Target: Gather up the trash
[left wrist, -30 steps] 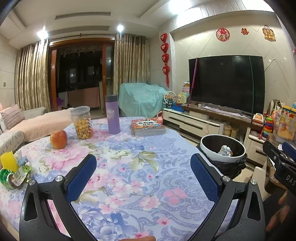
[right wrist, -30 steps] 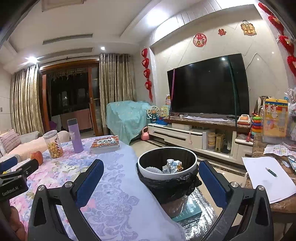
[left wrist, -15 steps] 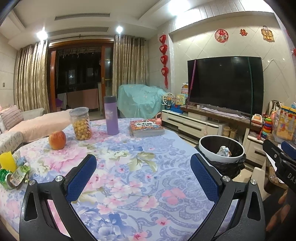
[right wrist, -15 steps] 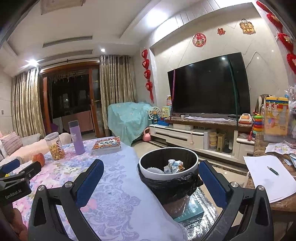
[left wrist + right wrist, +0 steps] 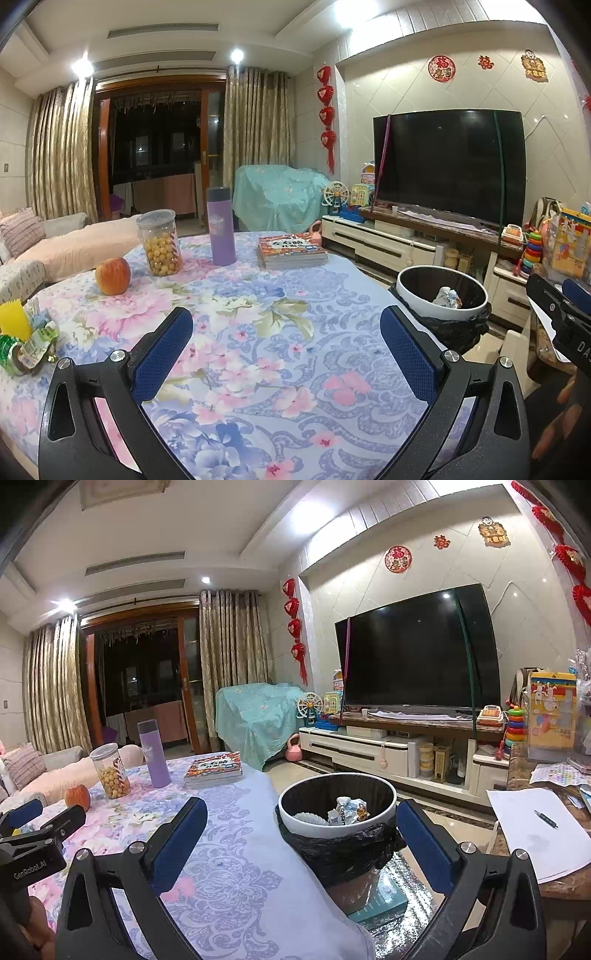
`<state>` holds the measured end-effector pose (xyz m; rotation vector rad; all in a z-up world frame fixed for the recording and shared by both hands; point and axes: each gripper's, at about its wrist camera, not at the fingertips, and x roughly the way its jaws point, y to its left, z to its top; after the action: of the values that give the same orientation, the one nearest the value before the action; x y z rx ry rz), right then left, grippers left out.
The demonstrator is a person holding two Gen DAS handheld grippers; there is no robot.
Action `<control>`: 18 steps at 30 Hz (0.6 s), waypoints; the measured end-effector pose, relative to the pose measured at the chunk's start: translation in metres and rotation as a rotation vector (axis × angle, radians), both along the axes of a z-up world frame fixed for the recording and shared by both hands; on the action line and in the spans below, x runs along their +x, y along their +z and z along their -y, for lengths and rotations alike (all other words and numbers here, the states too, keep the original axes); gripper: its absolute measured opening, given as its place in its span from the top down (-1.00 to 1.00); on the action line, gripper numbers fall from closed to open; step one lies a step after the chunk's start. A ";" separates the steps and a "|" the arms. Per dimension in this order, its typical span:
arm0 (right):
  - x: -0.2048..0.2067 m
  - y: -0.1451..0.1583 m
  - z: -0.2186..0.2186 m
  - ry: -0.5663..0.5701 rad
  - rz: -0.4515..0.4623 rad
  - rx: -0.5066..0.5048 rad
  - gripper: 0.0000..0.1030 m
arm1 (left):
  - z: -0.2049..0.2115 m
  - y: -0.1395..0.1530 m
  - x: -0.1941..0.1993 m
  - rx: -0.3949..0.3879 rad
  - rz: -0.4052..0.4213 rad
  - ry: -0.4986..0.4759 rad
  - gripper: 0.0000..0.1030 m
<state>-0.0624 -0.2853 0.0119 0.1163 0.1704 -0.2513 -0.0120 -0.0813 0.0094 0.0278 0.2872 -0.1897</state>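
A home living room. A large dark television stands on a low white TV cabinet with children's toys beside it, red hanging ornaments decorate the tiled wall, gold curtains frame a glass balcony door, and a sofa sits beside a counter under a floral tablecloth.

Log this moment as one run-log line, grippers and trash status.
left gripper: open, empty | right gripper: open, empty | trash bin: crumpled paper inside | wrappers: on table edge, uncollected
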 end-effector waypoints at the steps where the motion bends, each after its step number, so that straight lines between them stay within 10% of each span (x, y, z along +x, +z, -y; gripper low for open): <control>1: 0.000 0.000 0.000 0.000 0.000 0.000 -1.00 | 0.000 0.000 0.000 0.000 0.000 0.000 -1.00; 18: 0.000 0.000 -0.002 0.001 0.004 0.002 -1.00 | 0.001 -0.001 0.002 0.005 -0.002 -0.005 -1.00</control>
<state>-0.0625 -0.2836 0.0119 0.1184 0.1668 -0.2504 -0.0100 -0.0821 0.0080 0.0334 0.2897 -0.1941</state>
